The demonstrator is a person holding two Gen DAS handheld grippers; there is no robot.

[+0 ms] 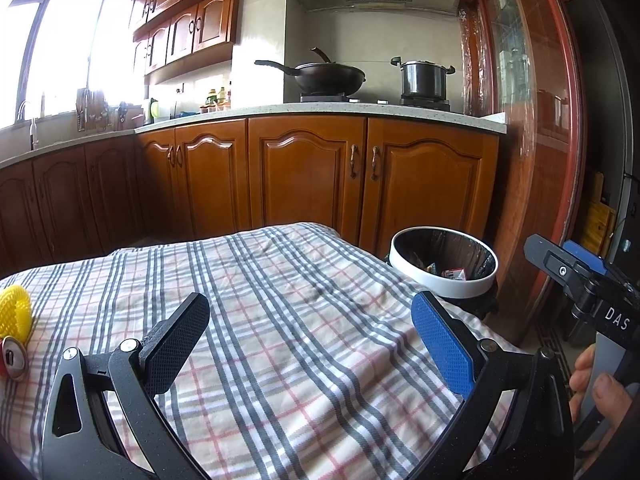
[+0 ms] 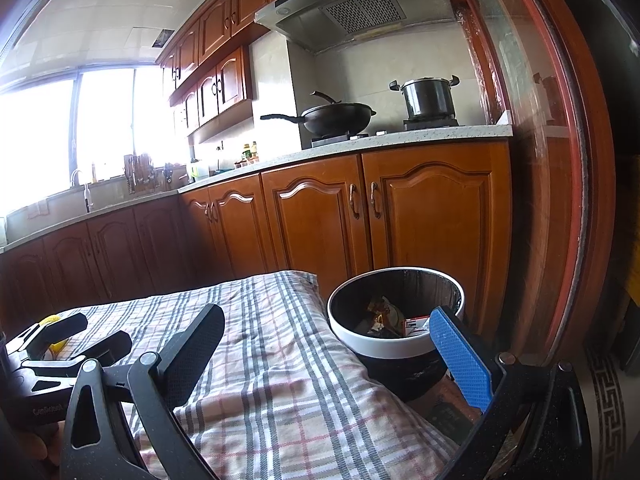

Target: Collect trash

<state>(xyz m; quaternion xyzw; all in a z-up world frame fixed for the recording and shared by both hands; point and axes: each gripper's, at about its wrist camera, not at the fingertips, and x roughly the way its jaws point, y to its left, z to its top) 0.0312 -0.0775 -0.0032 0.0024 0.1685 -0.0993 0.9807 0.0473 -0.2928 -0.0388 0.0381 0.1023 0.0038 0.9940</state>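
Observation:
A yellow foam net [image 1: 15, 312] and a red drink can [image 1: 14, 358] lie at the left edge of the plaid-covered table [image 1: 280, 300]. A white-rimmed trash bin [image 1: 444, 266] with a black liner stands past the table's right corner and holds wrappers and a small carton; it also shows in the right wrist view [image 2: 396, 312]. My left gripper [image 1: 310, 340] is open and empty above the cloth. My right gripper [image 2: 328, 344] is open and empty at the table's right edge, its blue finger [image 2: 460, 360] near the bin rim. The left gripper [image 2: 76, 340] shows at the left, the yellow net [image 2: 54, 334] partly hidden behind it.
Wooden kitchen cabinets [image 1: 312, 176] run behind the table, with a wok [image 1: 328, 76] and a pot [image 1: 424, 78] on the stove. A red-framed glass door [image 1: 560, 140] stands to the right of the bin. The right gripper [image 1: 580, 276] shows at the right edge.

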